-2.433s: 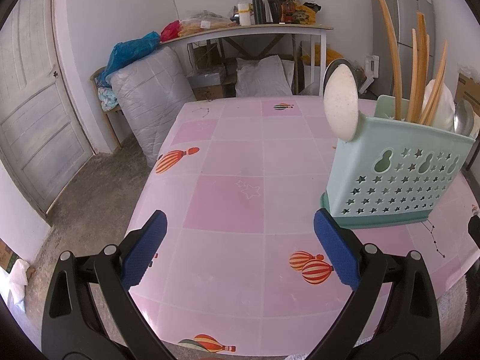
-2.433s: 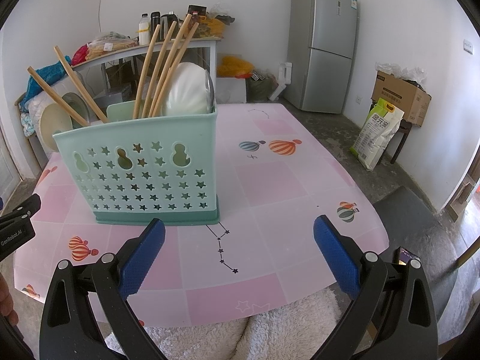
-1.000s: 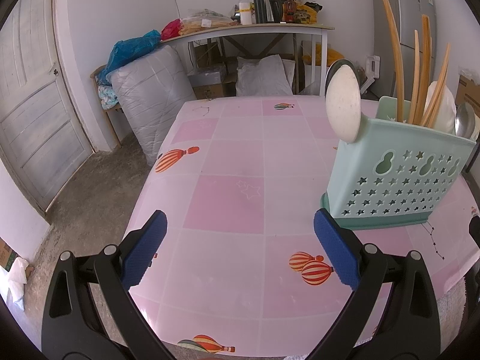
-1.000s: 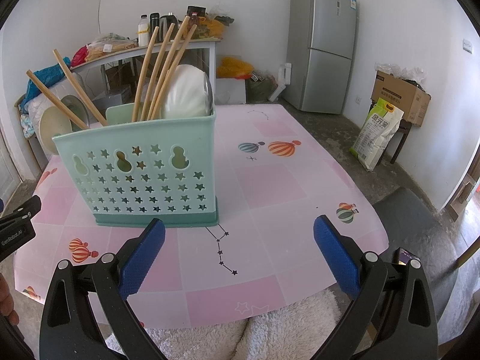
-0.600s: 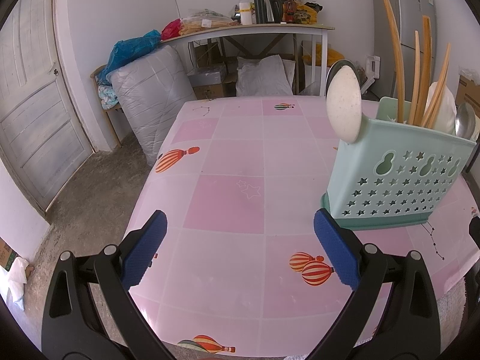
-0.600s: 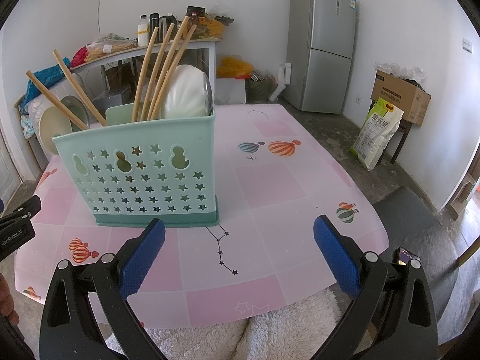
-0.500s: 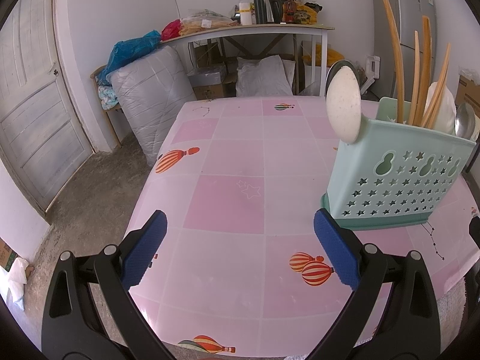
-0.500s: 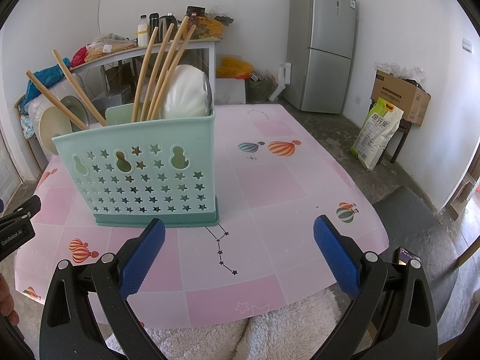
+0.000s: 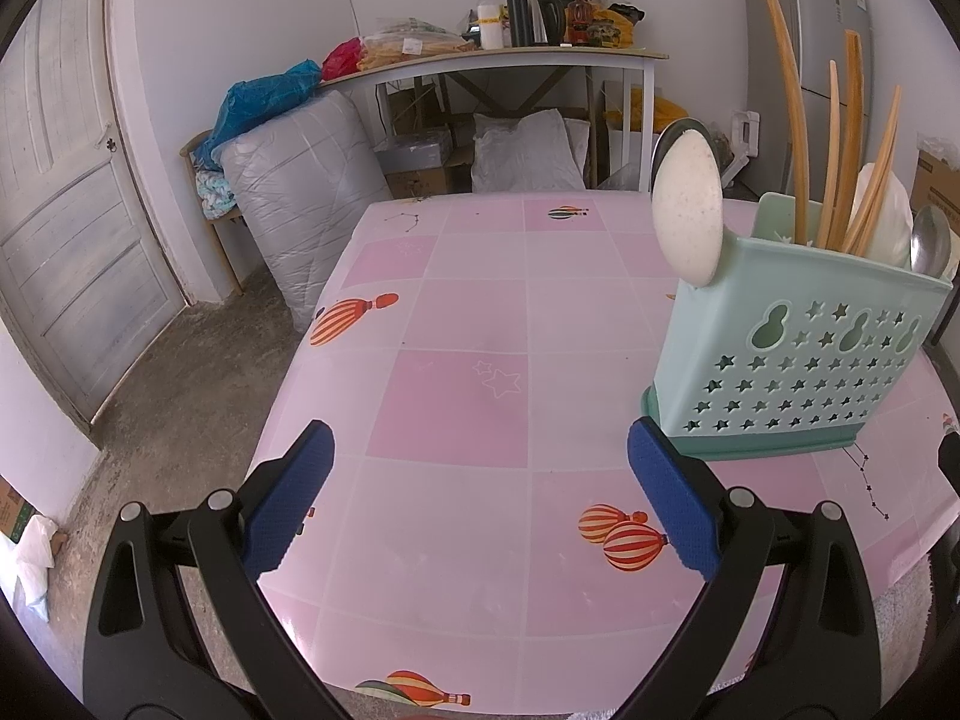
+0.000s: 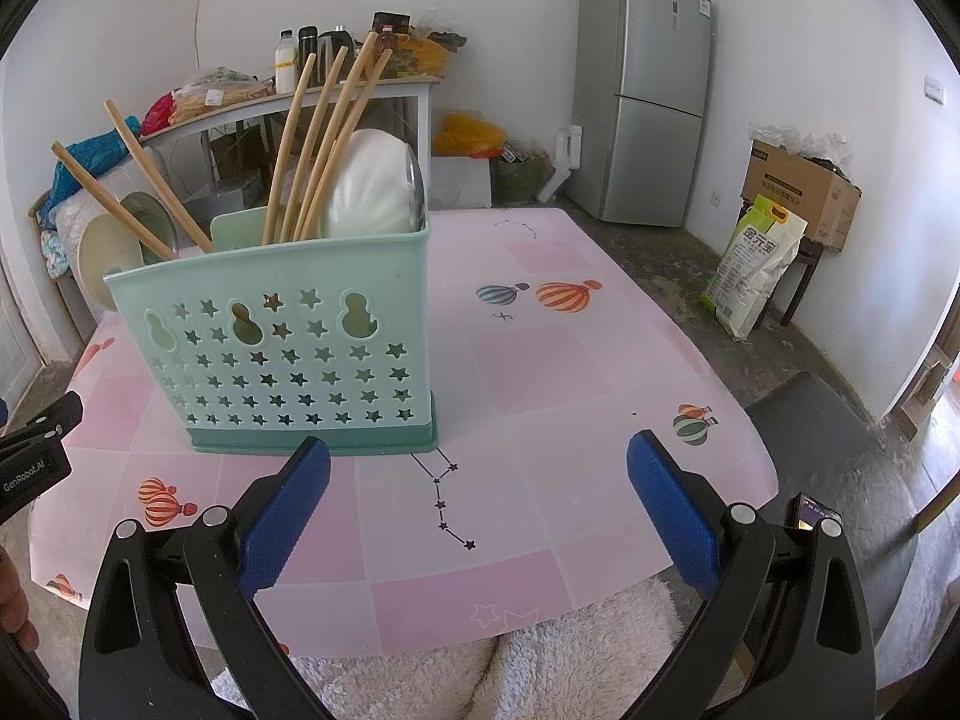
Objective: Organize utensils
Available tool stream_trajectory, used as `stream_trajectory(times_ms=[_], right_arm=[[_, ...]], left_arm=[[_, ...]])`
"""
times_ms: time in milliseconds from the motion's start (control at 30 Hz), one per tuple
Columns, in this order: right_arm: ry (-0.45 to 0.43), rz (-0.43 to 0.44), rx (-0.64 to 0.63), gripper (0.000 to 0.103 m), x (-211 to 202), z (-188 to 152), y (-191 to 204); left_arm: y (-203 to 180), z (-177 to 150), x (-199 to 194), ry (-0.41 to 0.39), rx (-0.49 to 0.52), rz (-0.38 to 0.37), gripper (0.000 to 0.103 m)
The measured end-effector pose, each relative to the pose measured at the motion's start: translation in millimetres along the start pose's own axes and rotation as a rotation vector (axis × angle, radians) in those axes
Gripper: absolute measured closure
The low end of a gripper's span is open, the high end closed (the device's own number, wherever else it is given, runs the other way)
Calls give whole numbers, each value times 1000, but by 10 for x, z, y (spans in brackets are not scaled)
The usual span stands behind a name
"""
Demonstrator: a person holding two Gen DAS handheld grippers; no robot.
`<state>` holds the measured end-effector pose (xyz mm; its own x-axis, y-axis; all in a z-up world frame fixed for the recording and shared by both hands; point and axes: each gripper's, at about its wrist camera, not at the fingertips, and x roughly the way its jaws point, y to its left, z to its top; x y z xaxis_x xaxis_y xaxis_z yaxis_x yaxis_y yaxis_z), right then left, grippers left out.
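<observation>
Right wrist – both grippers [image 10: 478, 501] empty, agape.

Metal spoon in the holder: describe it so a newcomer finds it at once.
On the pink balloon-print table stands a mint-green utensil holder pierced with stars. At its end farthest from the speckled cream ladle, beside a white bowl-shaped piece, the metal spoon pokes up. It alone is shiny silver; its neighbours are wood or white.

fridge [image 10: 642, 90] back wall | cardboard box [image 10: 798, 192] right | door [image 9: 66, 204] left | cluttered side table [image 9: 510, 57]
</observation>
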<state>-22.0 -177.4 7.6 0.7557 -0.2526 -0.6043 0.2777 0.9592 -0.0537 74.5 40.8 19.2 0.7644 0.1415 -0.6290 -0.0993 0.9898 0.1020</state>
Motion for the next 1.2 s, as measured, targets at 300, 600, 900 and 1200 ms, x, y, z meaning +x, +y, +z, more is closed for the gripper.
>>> stream_trajectory(times_ms=[300,600,900,1200], right_arm=[[0,0,0,7,0,-3,4],[4,1,4,7,4,-18,2],[6,1,4,7,7,-25,6],[6,2,5,7,6,-22,6]], left_arm=[[8,12,1,1,0,-2,9],[-5,-21,9,3,-1,-3,9],[-38,-30,22,7,-5,-9,9],[-64,-11,43,12,-8,-12,9]])
